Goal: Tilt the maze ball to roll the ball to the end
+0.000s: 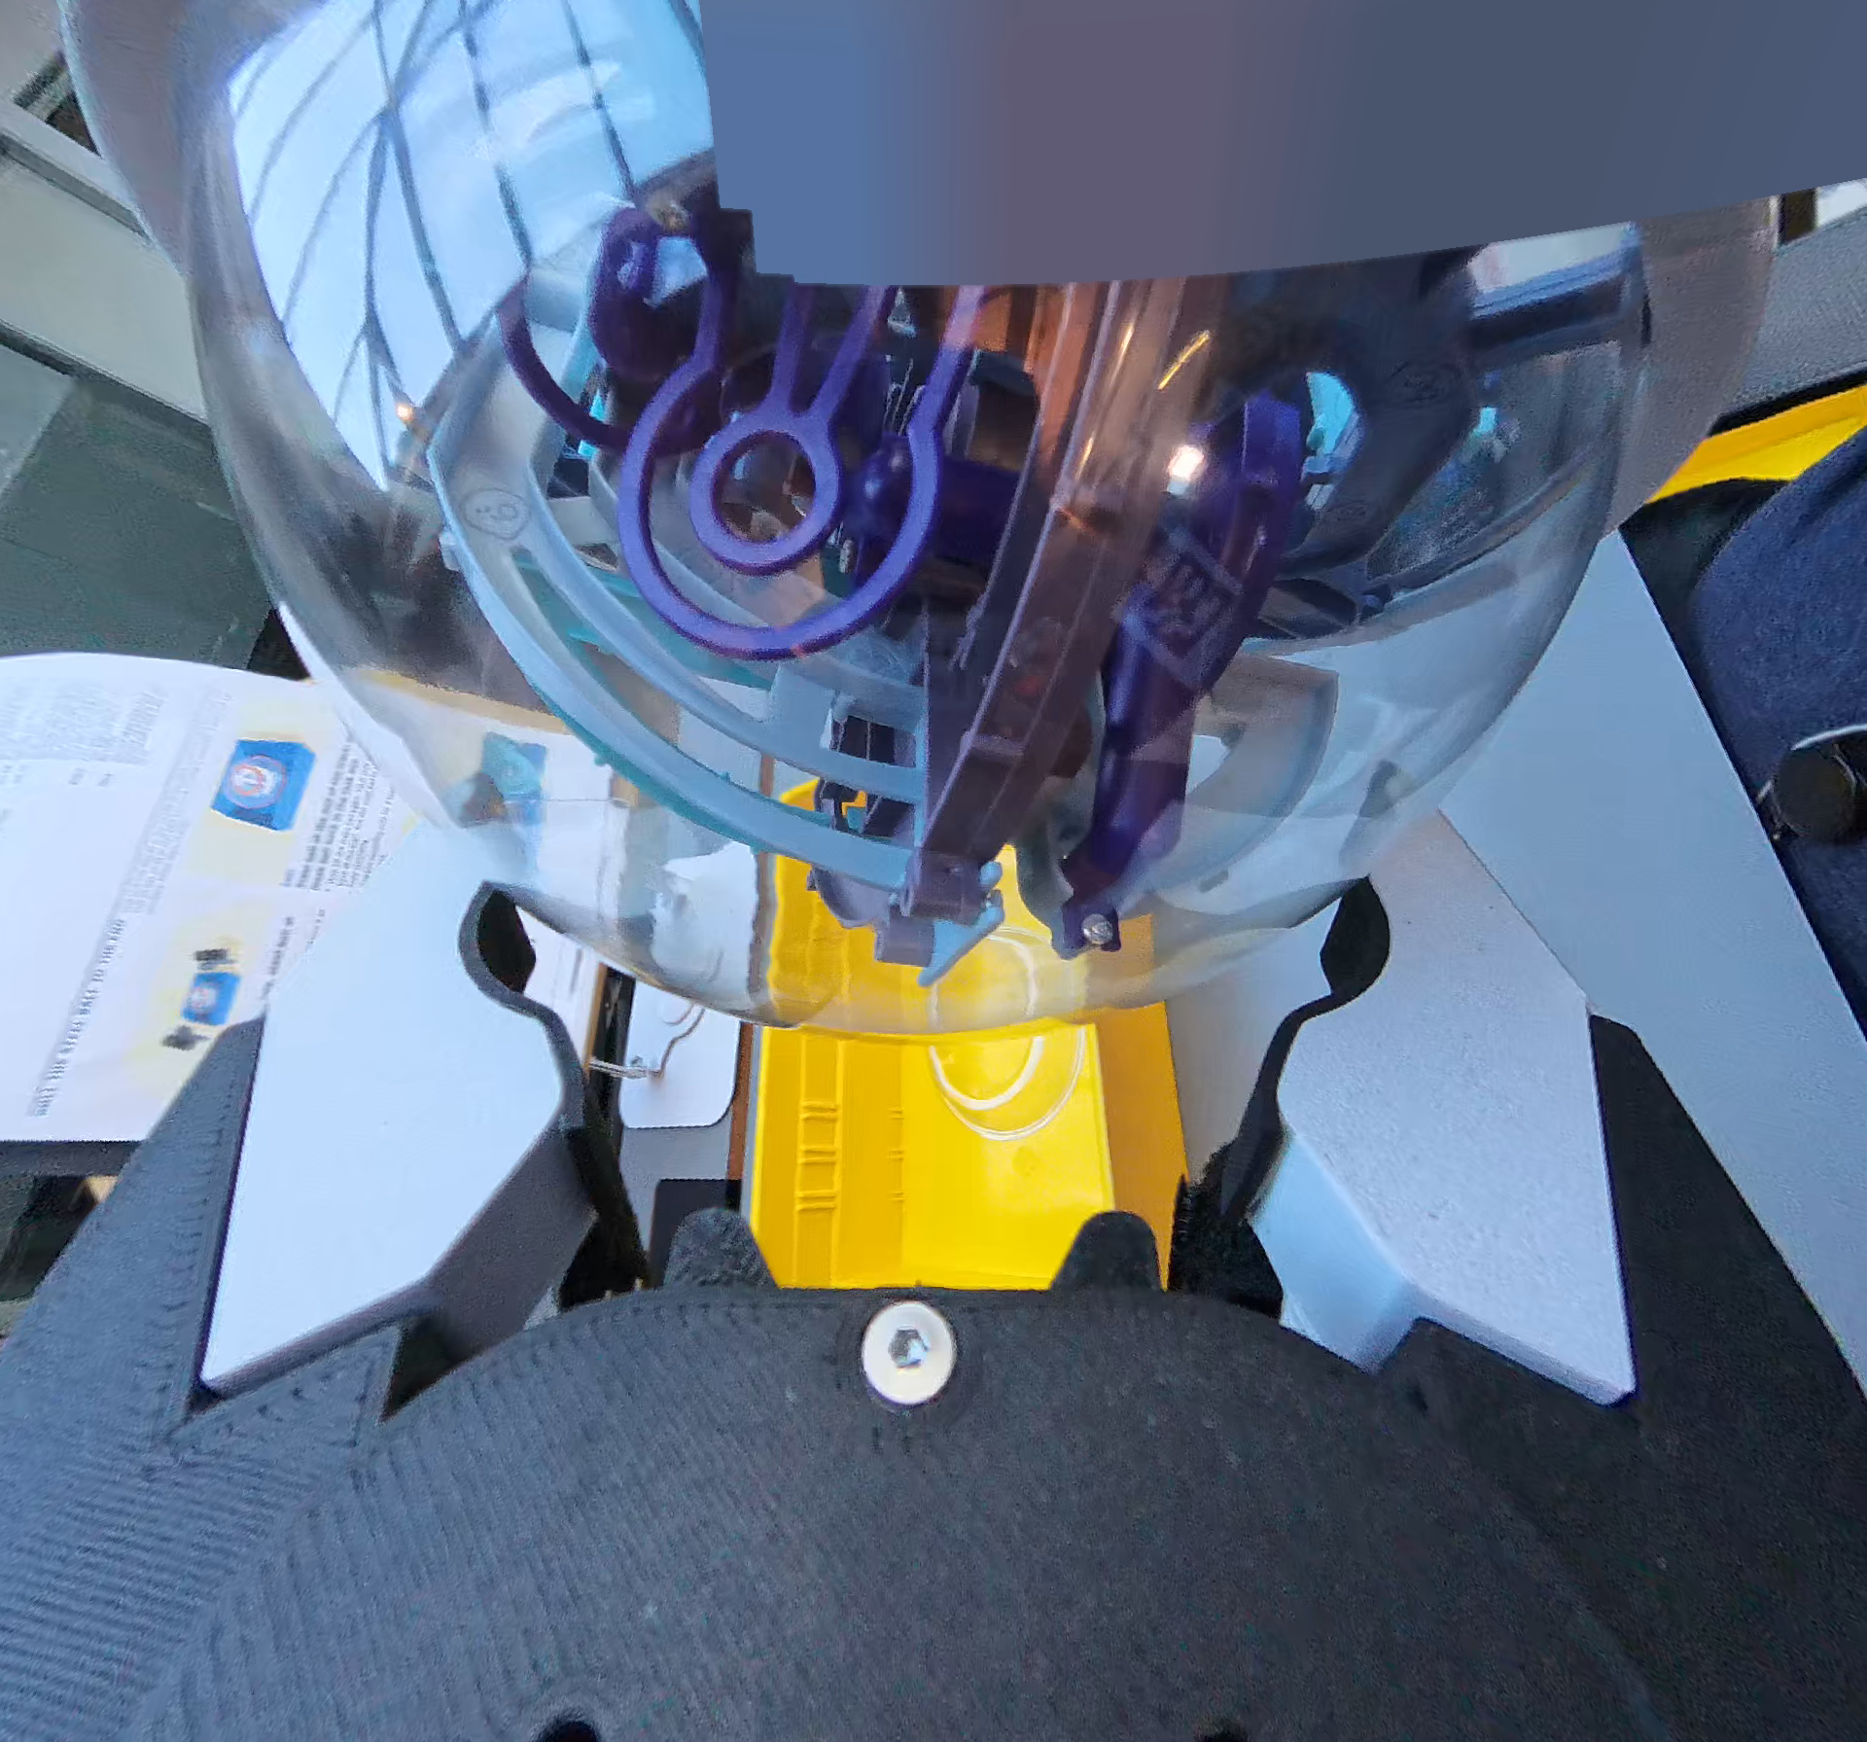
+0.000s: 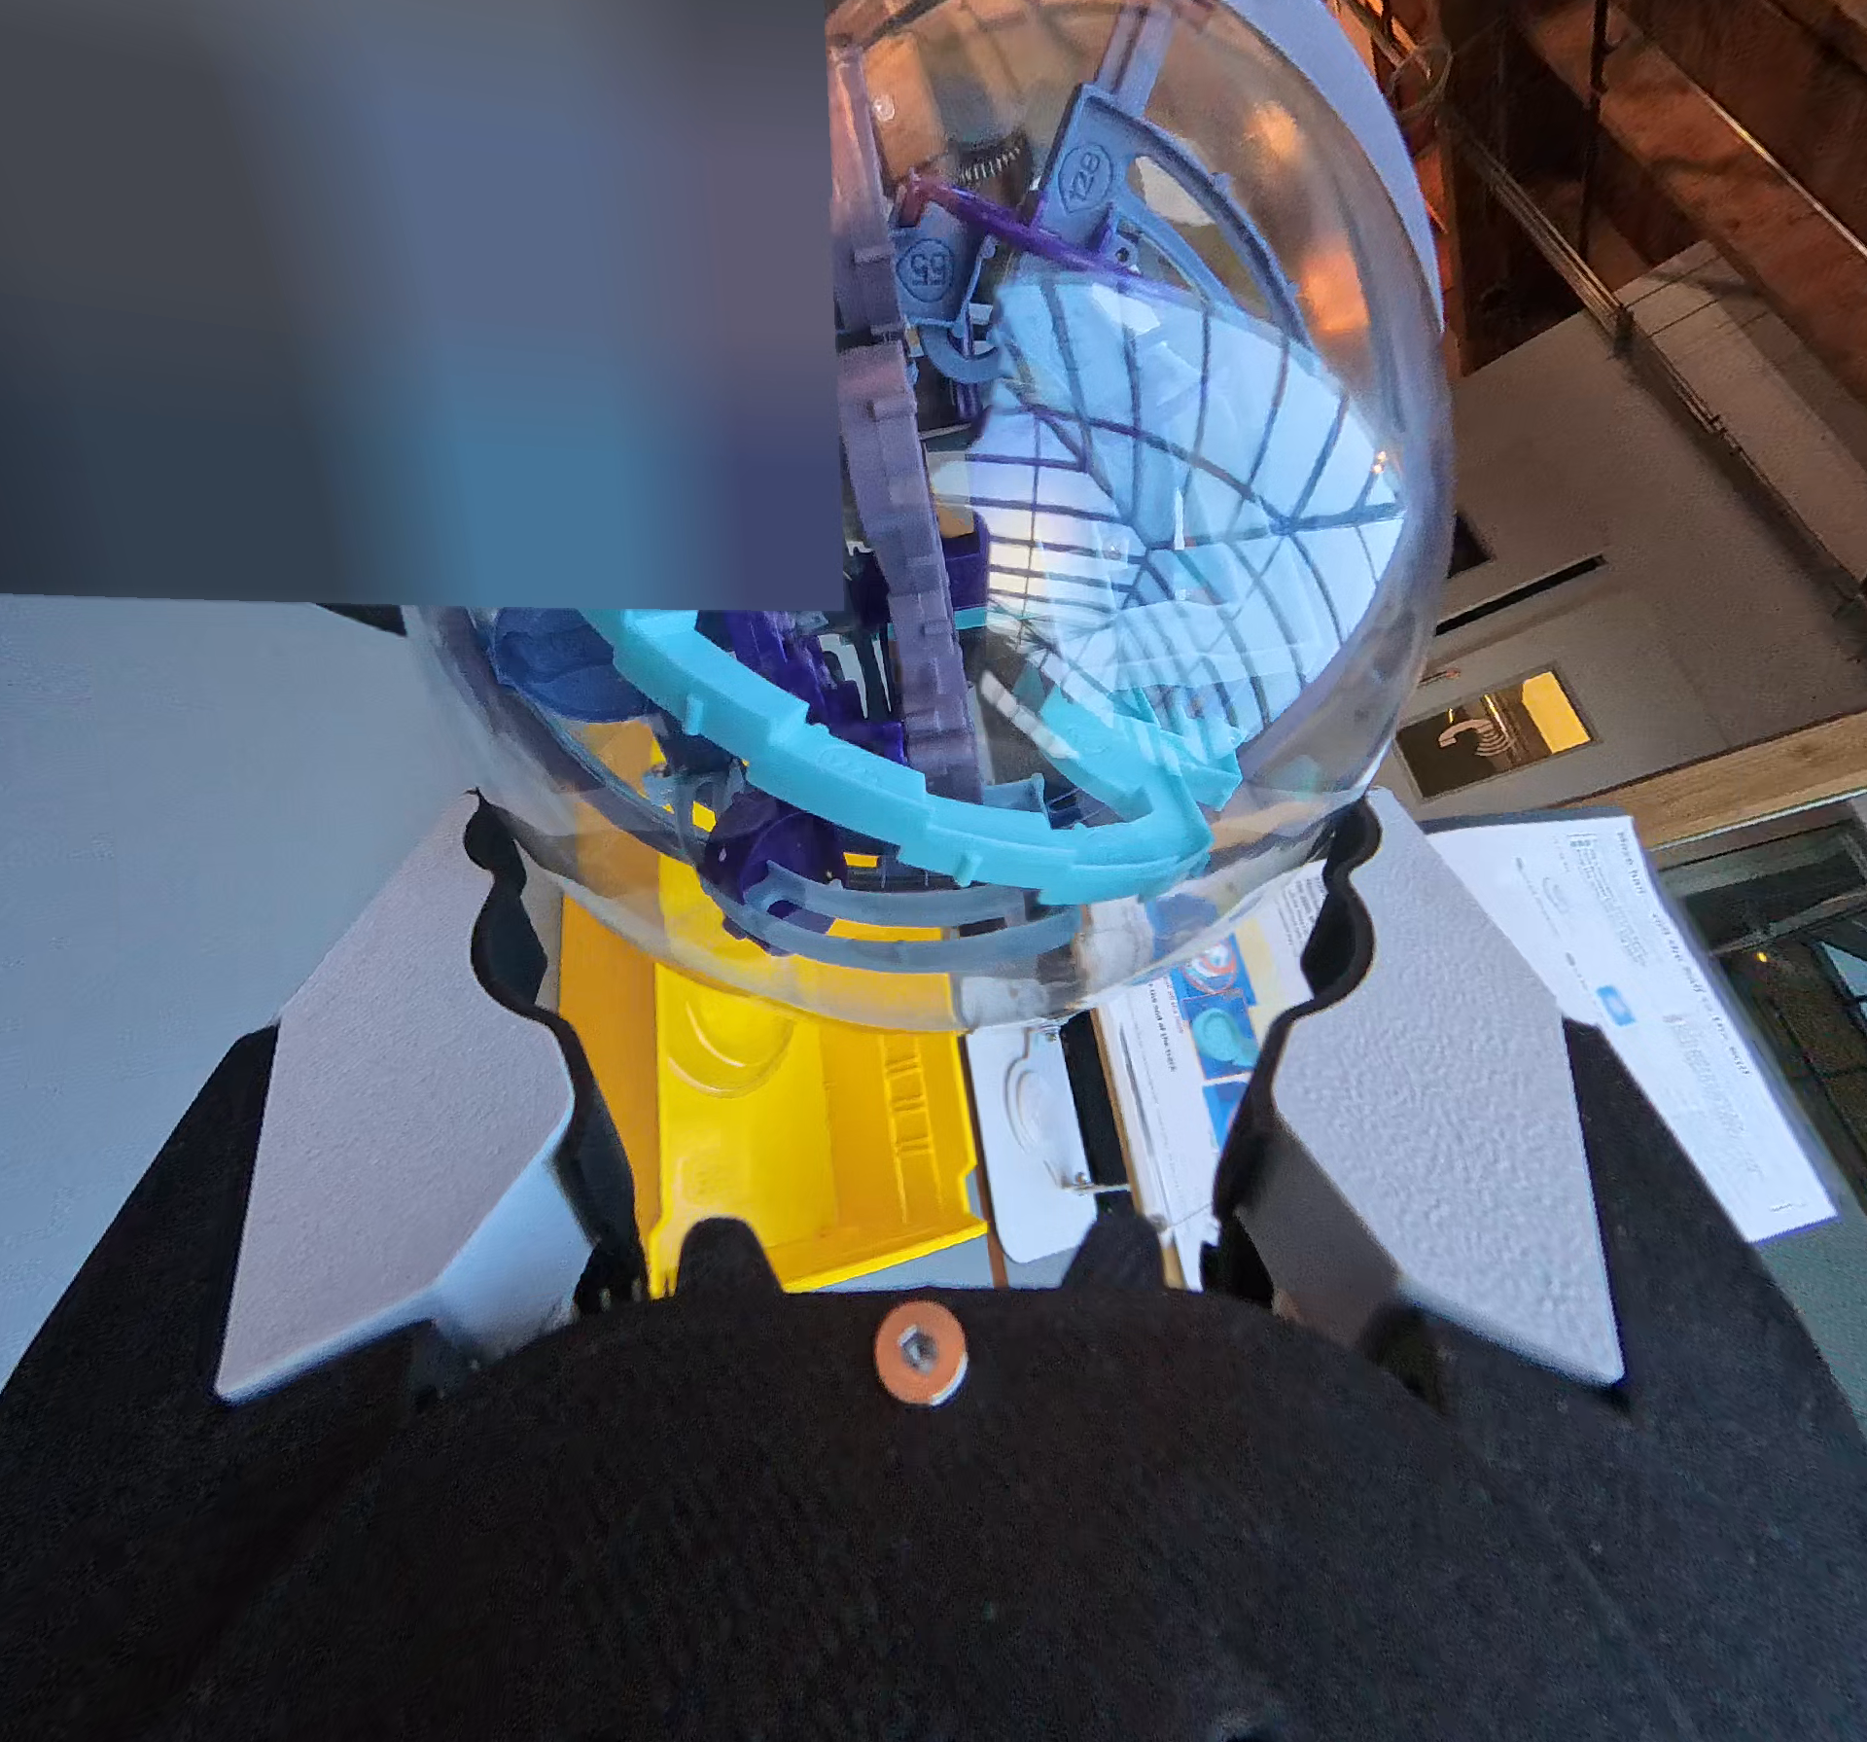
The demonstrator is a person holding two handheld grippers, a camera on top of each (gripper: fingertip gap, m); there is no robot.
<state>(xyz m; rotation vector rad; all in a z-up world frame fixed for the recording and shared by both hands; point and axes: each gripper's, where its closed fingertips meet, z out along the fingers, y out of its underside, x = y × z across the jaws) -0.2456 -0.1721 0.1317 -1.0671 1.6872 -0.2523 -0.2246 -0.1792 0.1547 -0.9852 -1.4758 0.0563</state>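
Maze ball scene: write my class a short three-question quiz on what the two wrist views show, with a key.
1. True or false: the maze ball lies flat on the table, touched by neither gripper.
2. What colour is the tray seen below the ball, between the fingers? A) yellow B) red C) green
3. Fill in: the ball's outer shell is ____, so the purple loops and turquoise track inside can be seen.

Key
1. False: it is raised, braced between the fingers of the left gripper and the right gripper.
2. A
3. clear (transparent)
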